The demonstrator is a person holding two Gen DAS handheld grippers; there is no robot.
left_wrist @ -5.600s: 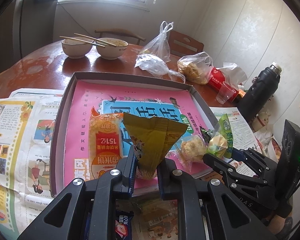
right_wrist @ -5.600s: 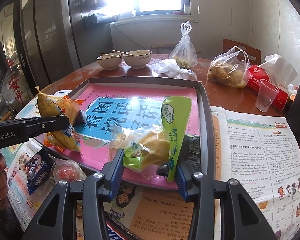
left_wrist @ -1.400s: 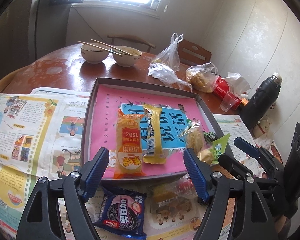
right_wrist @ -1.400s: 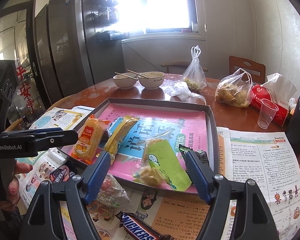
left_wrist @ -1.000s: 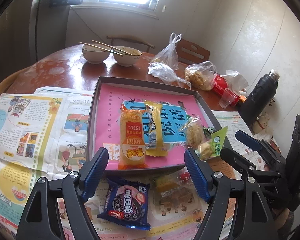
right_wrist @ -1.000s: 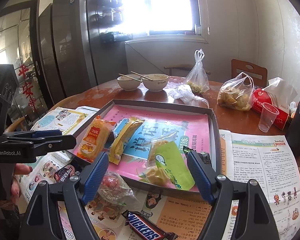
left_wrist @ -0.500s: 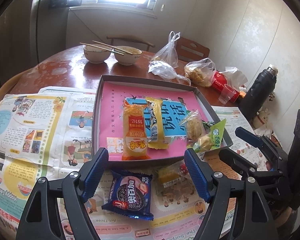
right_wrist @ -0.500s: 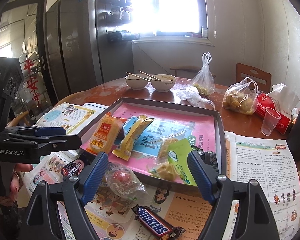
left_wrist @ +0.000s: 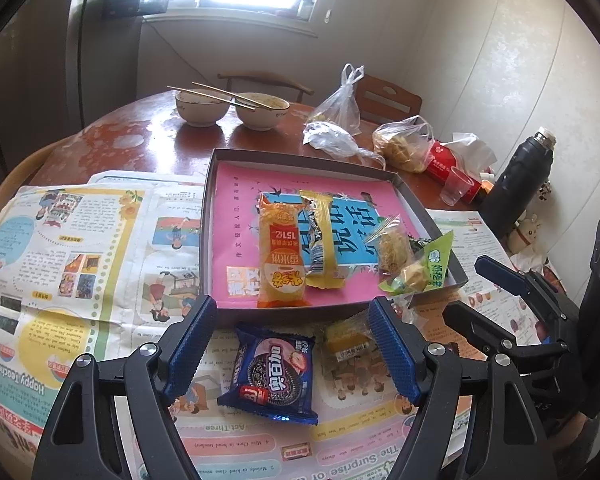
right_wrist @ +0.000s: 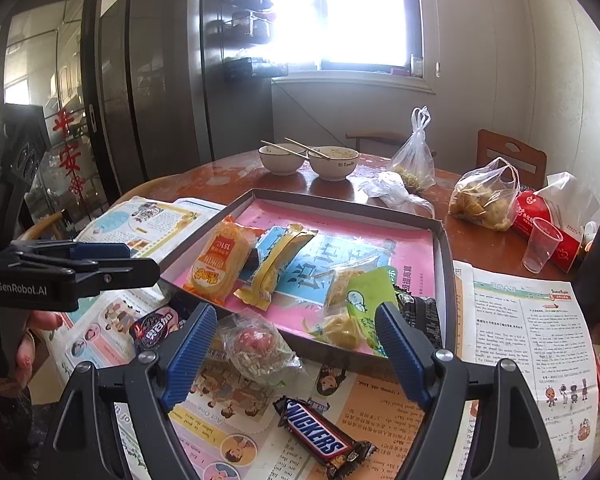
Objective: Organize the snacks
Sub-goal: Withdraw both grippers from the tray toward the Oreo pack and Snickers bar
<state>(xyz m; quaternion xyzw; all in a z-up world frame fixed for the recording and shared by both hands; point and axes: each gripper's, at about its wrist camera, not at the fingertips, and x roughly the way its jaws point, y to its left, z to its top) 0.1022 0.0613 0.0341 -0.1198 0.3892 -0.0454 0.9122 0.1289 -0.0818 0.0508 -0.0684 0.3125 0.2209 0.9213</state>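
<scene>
Both tongs, left (left_wrist: 290, 350) and right (right_wrist: 296, 350), now gape empty and drawn back over the bench; four snacks released in the tray (left_wrist: 210, 216); Oreo pack (left_wrist: 274, 378) and Snickers (right_wrist: 324, 438) likely next.

The left gripper (left_wrist: 290, 342) at lower centre of its frame and the right gripper (right_wrist: 296, 342) likewise both gape wide, holding nothing.

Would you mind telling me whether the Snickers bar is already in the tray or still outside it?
Outside. The Snickers bar lies on the newspaper in front of the tray's near wall, below the open right gripper.
</scene>
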